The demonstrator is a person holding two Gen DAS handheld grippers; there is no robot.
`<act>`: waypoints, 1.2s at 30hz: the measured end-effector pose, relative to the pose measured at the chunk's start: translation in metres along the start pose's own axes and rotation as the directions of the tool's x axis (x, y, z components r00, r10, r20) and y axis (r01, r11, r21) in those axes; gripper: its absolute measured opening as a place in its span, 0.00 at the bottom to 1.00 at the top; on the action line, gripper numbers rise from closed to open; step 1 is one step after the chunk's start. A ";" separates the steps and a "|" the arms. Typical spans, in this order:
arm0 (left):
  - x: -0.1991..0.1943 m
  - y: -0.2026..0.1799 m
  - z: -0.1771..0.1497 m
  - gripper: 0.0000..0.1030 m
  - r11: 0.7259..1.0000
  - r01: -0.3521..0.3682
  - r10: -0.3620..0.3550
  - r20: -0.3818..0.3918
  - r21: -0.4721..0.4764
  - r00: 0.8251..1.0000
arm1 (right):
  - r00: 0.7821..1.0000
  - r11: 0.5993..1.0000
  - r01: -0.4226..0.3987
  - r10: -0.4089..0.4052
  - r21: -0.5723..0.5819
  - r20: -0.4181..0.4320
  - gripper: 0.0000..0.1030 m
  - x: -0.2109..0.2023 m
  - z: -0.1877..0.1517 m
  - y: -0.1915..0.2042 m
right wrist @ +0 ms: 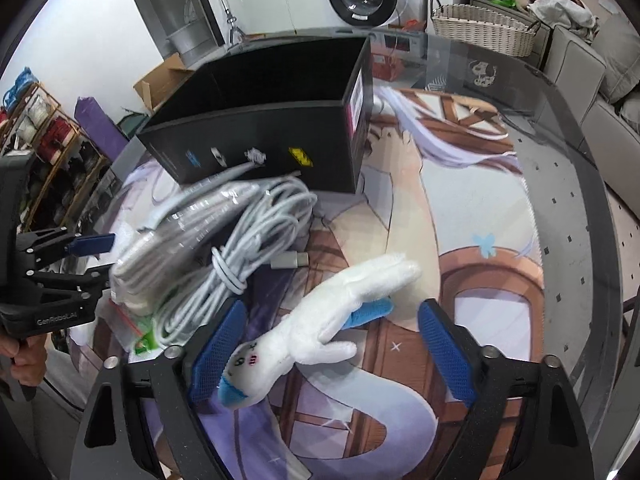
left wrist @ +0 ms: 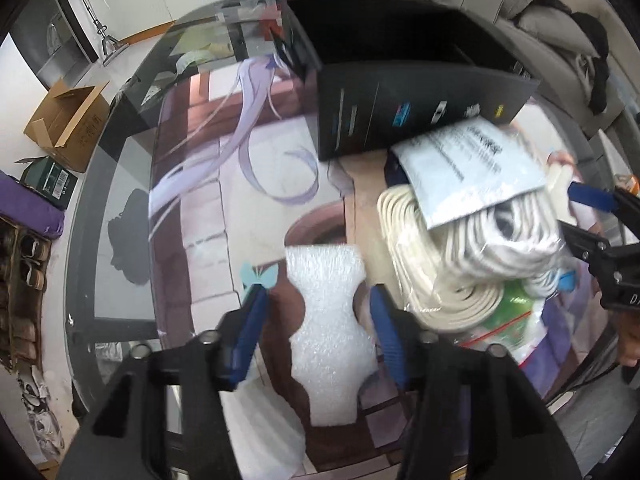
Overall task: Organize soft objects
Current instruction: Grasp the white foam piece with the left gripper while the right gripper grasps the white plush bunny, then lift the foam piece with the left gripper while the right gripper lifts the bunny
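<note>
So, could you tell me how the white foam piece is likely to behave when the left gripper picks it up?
The foam piece looks thin and airy, so probably very light. Its narrow waist may bend or crease if squeezed there. It lies flat on the mat between the open left gripper, so it may slide rather than lift cleanly.

I see a white foam piece (left wrist: pixel 326 336) between the blue pads (left wrist: pixel 250 334) of my left claw (left wrist: pixel 316 316), which has a black body. The box (right wrist: pixel 264 136) is black, with small blue, white and yellow marks on its side. The plush (right wrist: pixel 316 328) is white with blue parts. The cable (right wrist: pixel 240 240) is pale grey. The mat (right wrist: pixel 460 208) shows brown, cream and lilac drawing. The basket (right wrist: pixel 480 28) is cream.
</note>
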State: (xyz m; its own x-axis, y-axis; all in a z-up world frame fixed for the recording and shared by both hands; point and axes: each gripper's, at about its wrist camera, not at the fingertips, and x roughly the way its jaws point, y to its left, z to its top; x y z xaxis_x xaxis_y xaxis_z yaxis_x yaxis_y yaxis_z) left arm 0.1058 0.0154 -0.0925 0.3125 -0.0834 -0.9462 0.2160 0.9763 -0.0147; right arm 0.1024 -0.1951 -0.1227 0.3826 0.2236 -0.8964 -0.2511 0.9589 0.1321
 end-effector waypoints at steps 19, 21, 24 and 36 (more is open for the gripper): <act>-0.023 -0.007 -0.021 0.33 1.000 0.022 -0.023 0.107 0.004 0.994 | 0.997 0.993 -0.013 0.021 -0.114 0.070 0.29 -0.019 -0.015 0.011; -0.027 -0.005 -0.019 0.33 1.000 0.021 -0.021 0.130 0.000 0.991 | 0.994 0.993 -0.013 0.026 -0.115 0.106 0.28 -0.028 -0.013 0.011; -0.039 -0.005 -0.016 0.33 1.000 0.016 -0.016 0.184 0.000 0.983 | 0.979 0.992 -0.029 0.054 -0.125 0.199 0.29 -0.044 -0.011 0.016; -0.121 -0.026 -0.032 0.33 0.998 -0.056 0.033 0.609 0.019 0.793 | 0.799 0.970 0.042 0.110 -0.238 0.591 0.28 -0.131 -0.027 0.057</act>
State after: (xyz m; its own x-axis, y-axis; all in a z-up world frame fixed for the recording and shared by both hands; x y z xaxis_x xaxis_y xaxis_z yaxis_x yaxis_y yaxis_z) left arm 0.0327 0.0067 0.0118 0.8177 -0.1558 -0.5541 0.2157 0.9755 0.0440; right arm 0.0144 -0.1740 -0.0094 0.8036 0.3878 -0.4516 -0.4394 0.8982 -0.0107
